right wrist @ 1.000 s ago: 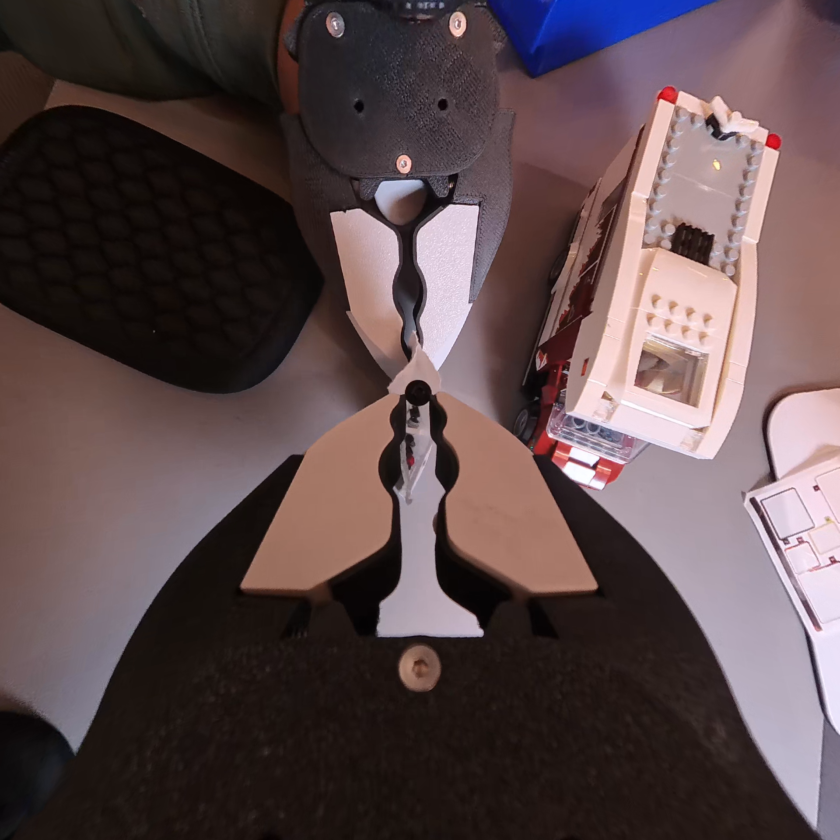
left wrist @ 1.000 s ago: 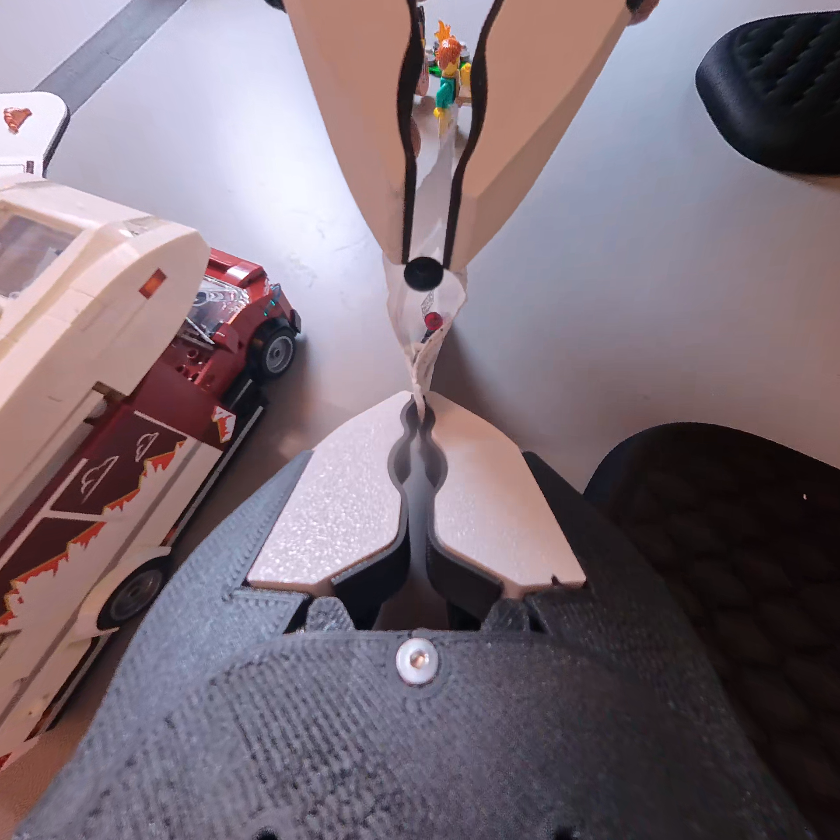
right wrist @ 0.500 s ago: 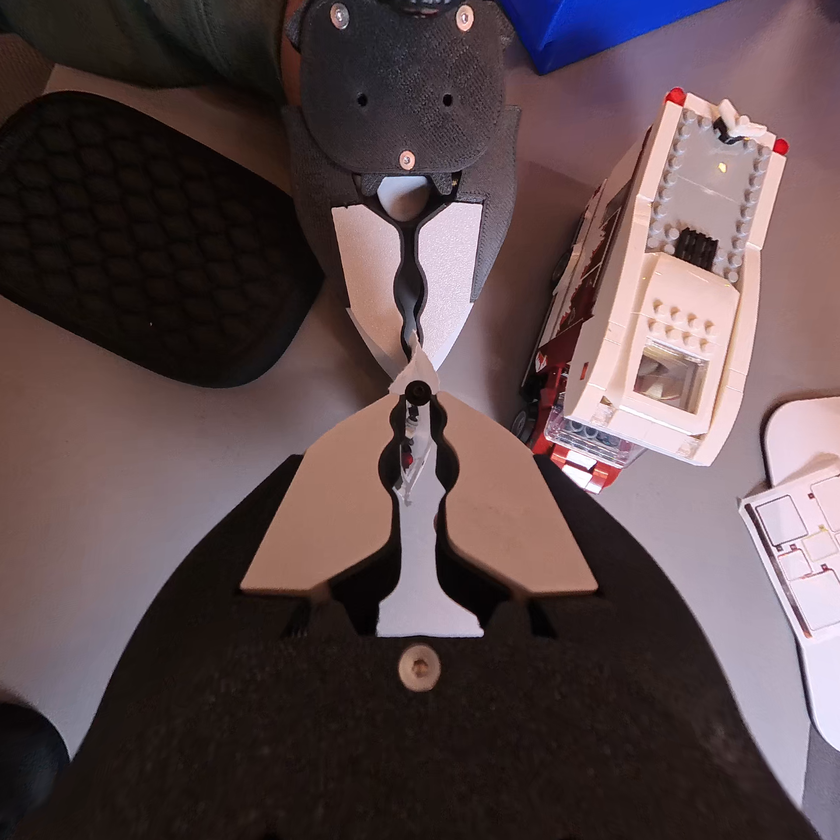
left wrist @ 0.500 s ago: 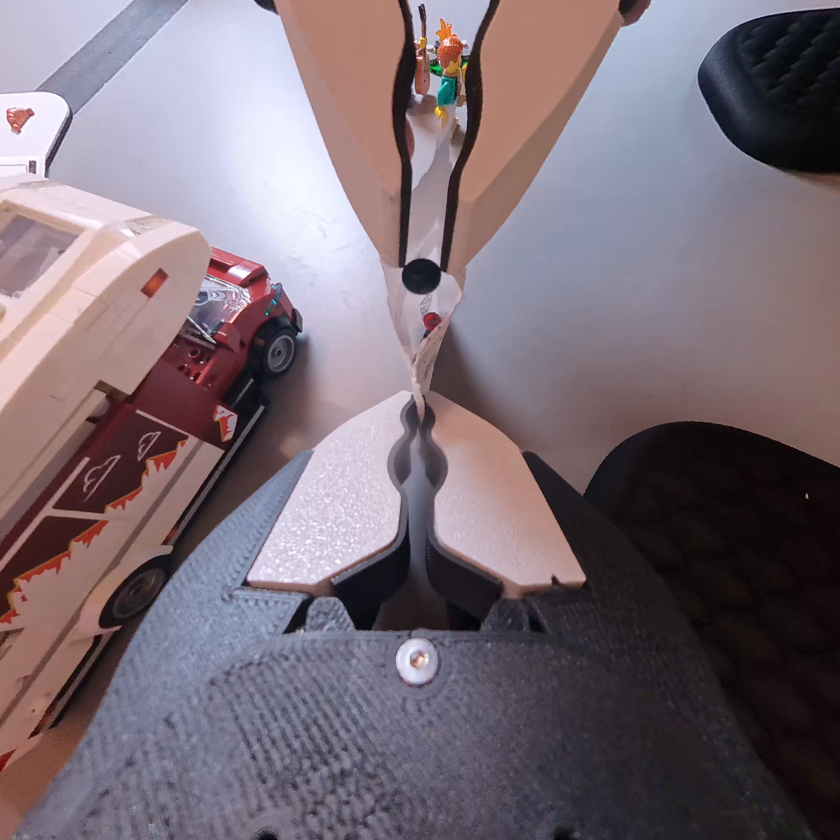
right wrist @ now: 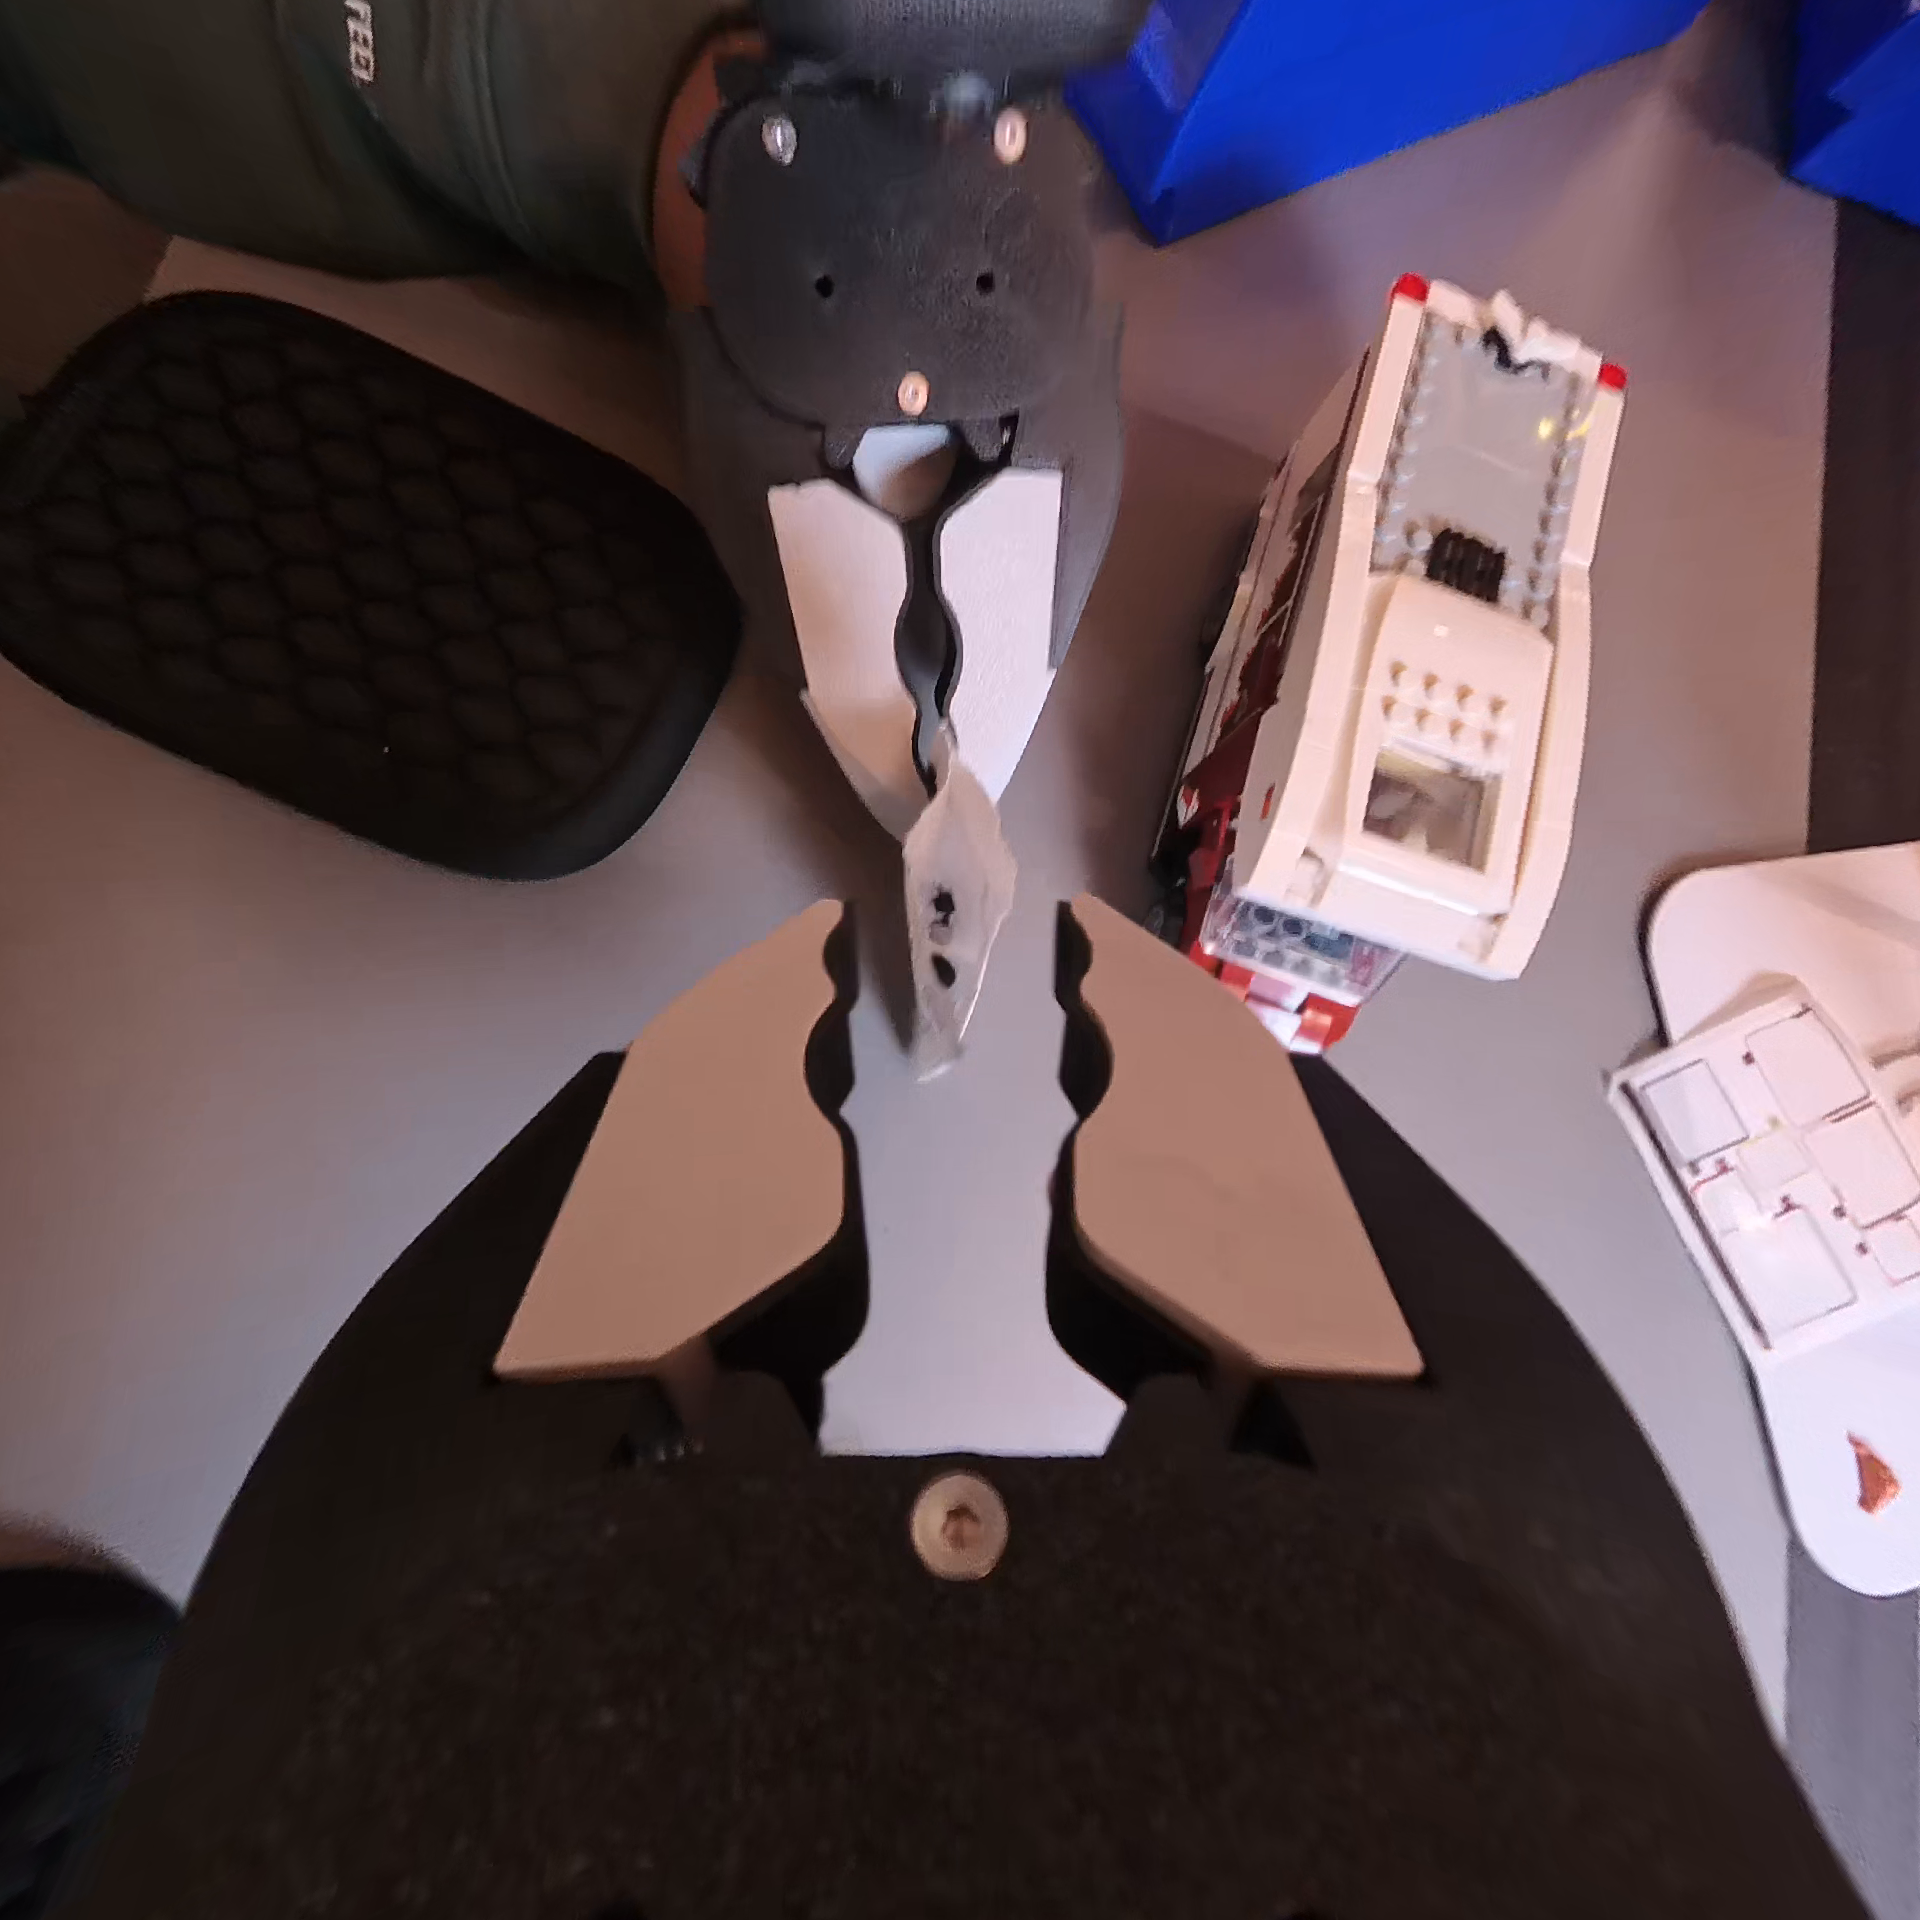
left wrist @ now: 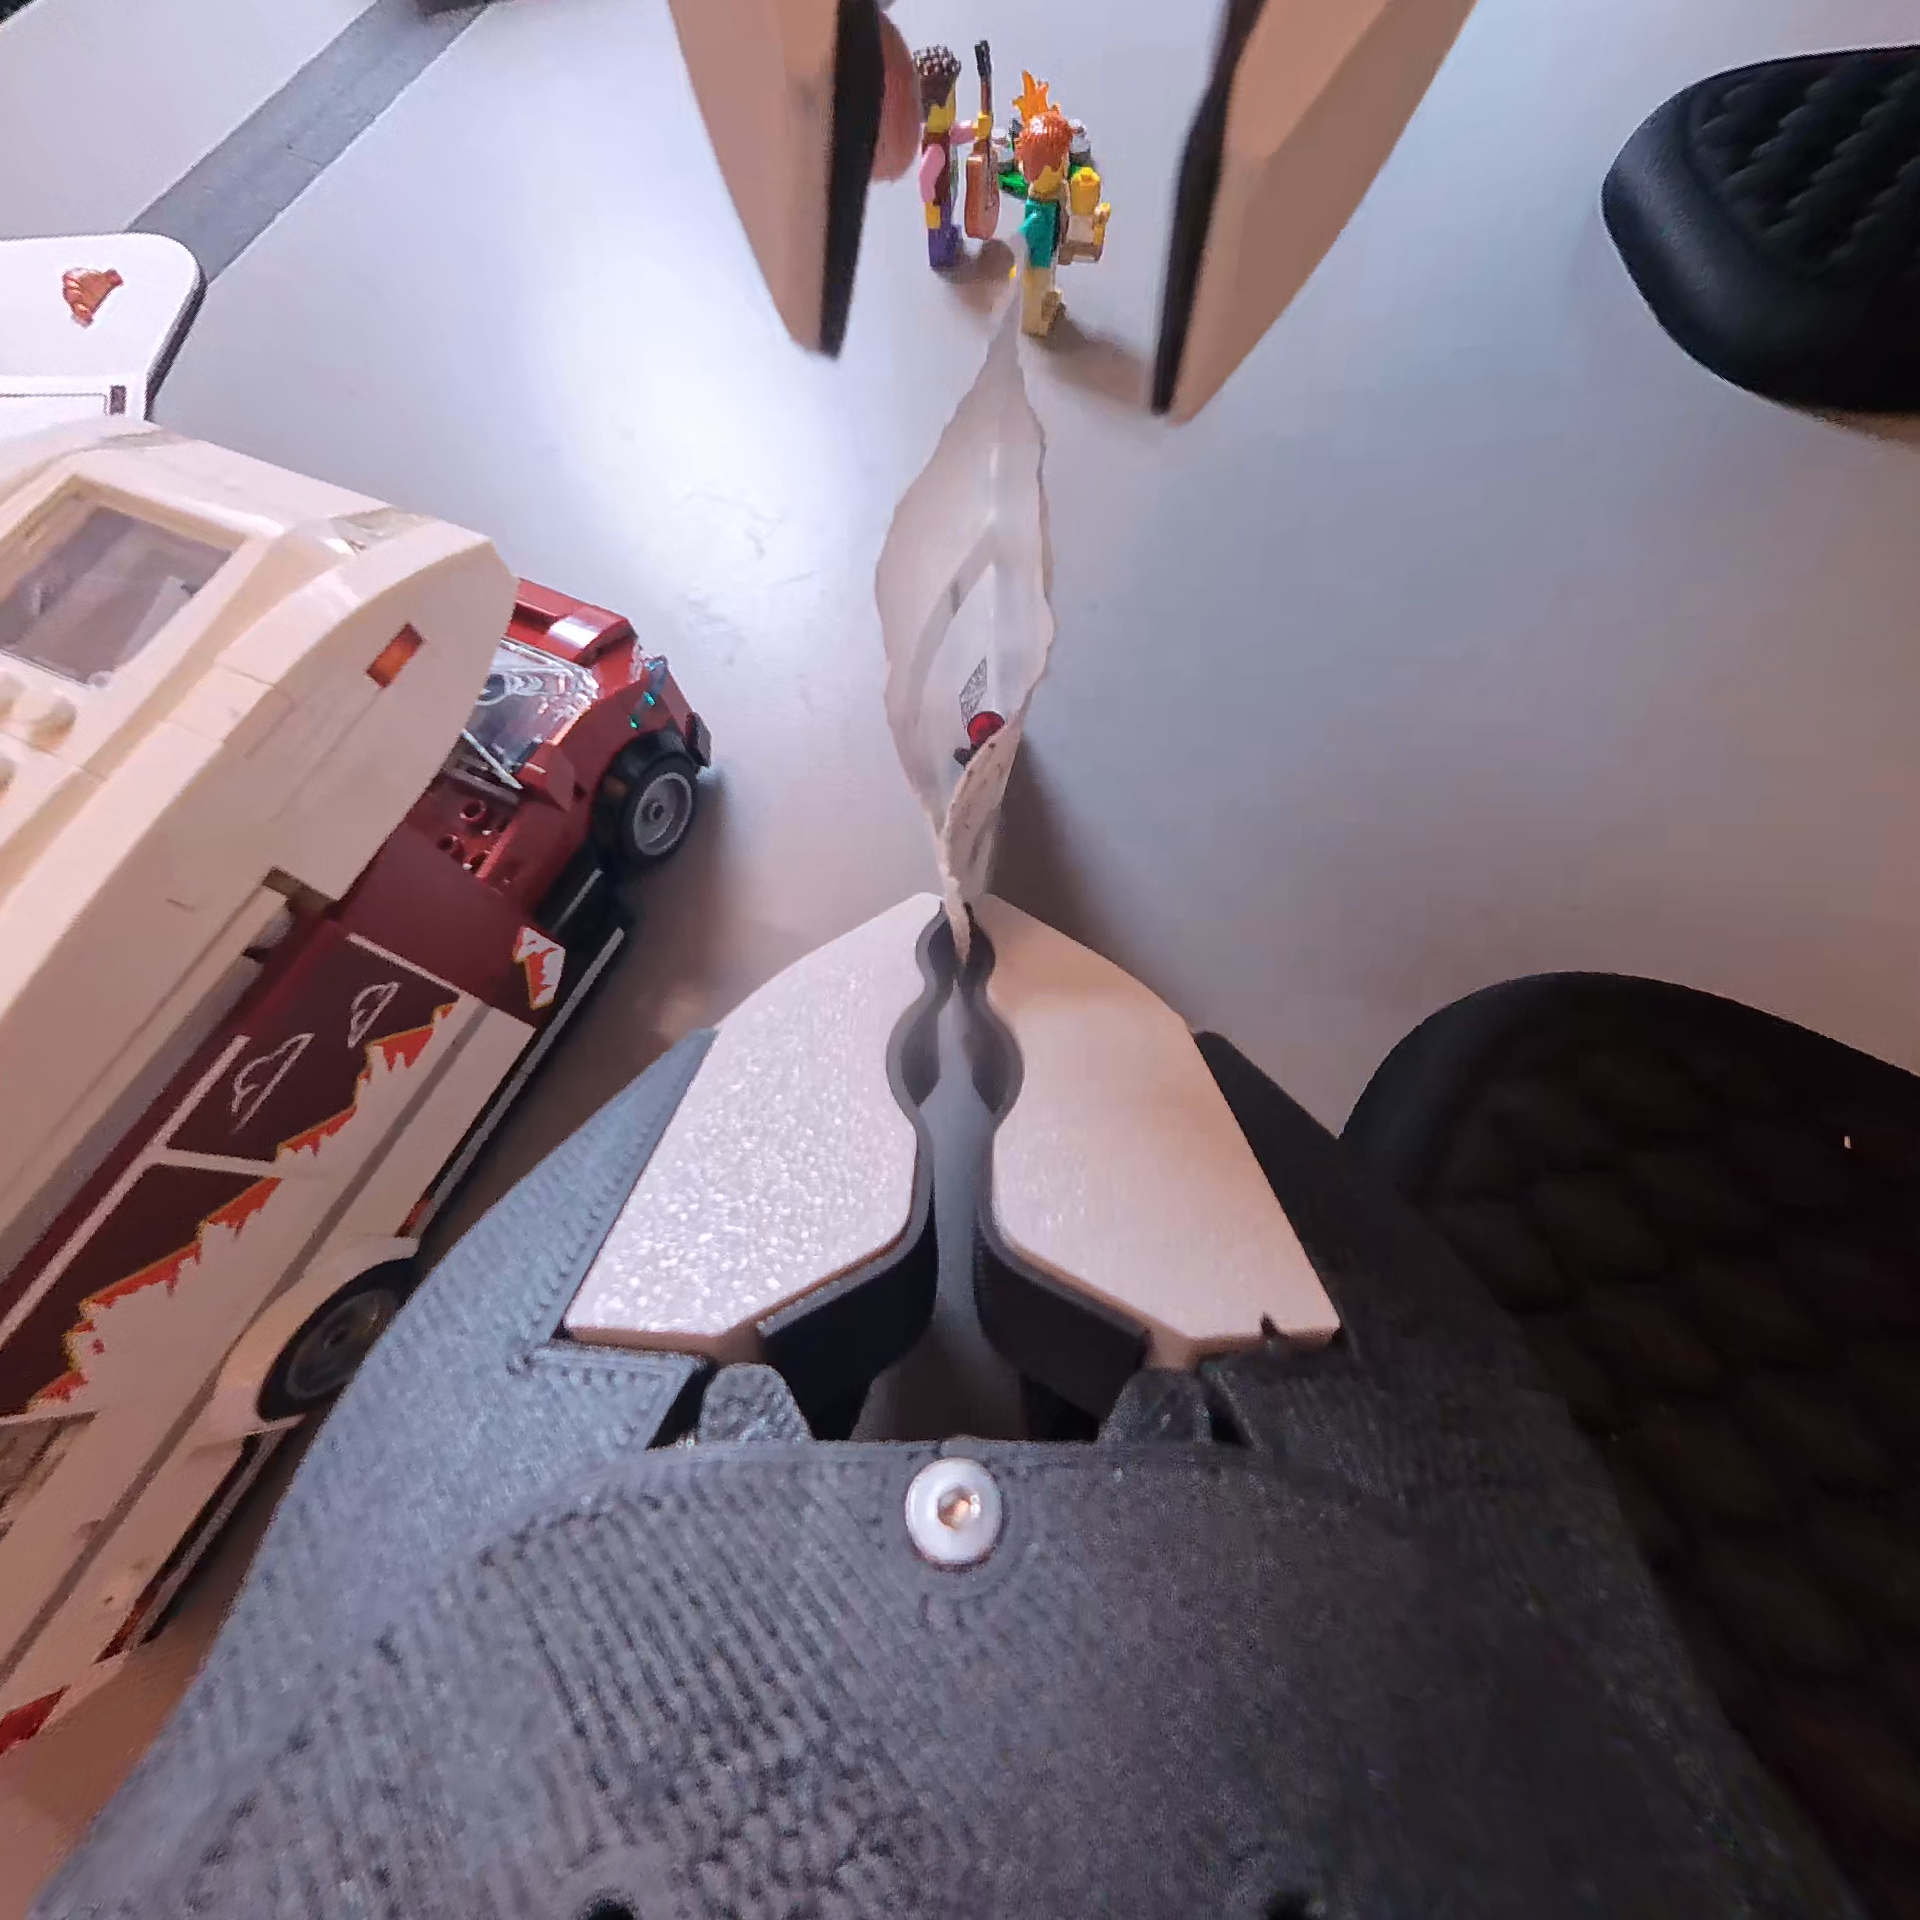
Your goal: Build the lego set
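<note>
While pinched, bag (left wrist: 971, 634) in left claw (left wrist: 961, 920)

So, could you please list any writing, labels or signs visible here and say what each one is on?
Small clear plastic bag clamped in the left gripper: a tiny square code, too small to read.
Green sleeve: pale lettering, cut off.
Red-and-white toy brick camper van: white outline drawings only, no words.

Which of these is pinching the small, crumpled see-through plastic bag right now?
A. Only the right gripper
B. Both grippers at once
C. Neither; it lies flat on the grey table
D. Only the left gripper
D. The left gripper has its fingertips closed on one end of the small see-through plastic bag, while the right gripper has its fingers spread wide, the bag's free end hanging between them untouched.
</note>
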The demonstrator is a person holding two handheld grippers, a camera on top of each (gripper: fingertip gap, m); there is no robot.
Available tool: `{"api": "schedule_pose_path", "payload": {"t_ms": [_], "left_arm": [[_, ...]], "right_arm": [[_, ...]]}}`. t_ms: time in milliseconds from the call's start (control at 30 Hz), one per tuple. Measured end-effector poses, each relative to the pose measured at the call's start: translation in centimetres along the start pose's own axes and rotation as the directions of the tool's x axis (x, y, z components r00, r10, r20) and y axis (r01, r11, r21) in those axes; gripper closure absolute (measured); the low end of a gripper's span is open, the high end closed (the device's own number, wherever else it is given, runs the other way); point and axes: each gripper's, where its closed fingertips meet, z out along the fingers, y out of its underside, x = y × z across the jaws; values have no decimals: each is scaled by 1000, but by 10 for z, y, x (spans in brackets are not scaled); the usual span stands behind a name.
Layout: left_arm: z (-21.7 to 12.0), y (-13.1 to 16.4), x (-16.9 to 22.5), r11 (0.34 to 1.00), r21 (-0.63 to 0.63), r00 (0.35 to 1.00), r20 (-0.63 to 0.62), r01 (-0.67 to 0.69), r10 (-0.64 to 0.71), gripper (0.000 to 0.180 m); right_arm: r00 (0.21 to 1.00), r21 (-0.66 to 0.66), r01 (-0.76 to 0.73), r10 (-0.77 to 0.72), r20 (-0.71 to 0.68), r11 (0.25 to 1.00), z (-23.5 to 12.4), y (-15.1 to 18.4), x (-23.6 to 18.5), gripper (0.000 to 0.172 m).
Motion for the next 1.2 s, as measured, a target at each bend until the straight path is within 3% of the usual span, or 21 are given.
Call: {"api": "schedule_pose_path", "payload": {"t_ms": [67, 133, 200, 233, 267, 433, 567, 700, 767, 867, 1067, 1200], "left_arm": [[-1, -3, -1, 1000, 15, 1000, 7, -1, 1, 180], [-2, -7, 1, 999, 37, 1000, -1, -7, 7, 180], [-1, -12, 6, 997, 67, 999, -23, -25, 26, 179], [-1, -13, 9, 997, 75, 999, -28, -34, 36, 179], [-1, -14, 9, 996, 81, 999, -25, -42, 44, 180], [-8, -30, 21, 981, 179, 994, -69, -76, 90, 180], [6, -21, 33, 972, 121, 977, -55, -199, 207, 179], [13, -33, 42, 967, 160, 977, -47, -198, 208, 145], [15, -44, 49, 958, 195, 974, -47, -209, 222, 139], [19, -49, 59, 947, 185, 960, -44, -263, 275, 179], [13, -52, 58, 955, 205, 970, -73, -214, 233, 179], [9, -51, 58, 953, 225, 972, -77, -202, 224, 179]], "right_arm": [[1000, -9, -25, 25, -9, 1000, -1, 13, -2, 126], [998, 10, -60, 60, -14, 998, 3, 22, -5, 128], [996, 73, -77, 80, -37, 994, 6, 20, -6, 149], [995, 108, -80, 86, -59, 991, 6, 19, -6, 167], [993, 132, -74, 85, -77, 989, 4, 19, -7, 172], [982, 211, -39, 77, -175, 977, -11, 30, -19, 172], [975, 198, -17, 60, -215, 980, -6, 43, -41, 172], [977, 272, -64, 115, -177, 960, -7, 45, -52, 172], [981, 298, -74, 123, -149, 952, -7, 43, -55, 172], [983, 309, -79, 125, -131, 948, -5, 42, -57, 172], [977, 380, -106, 168, -134, 919, -9, 38, -52, 170], [973, 386, -99, 171, -155, 917, -3, 32, -53, 133]]}}
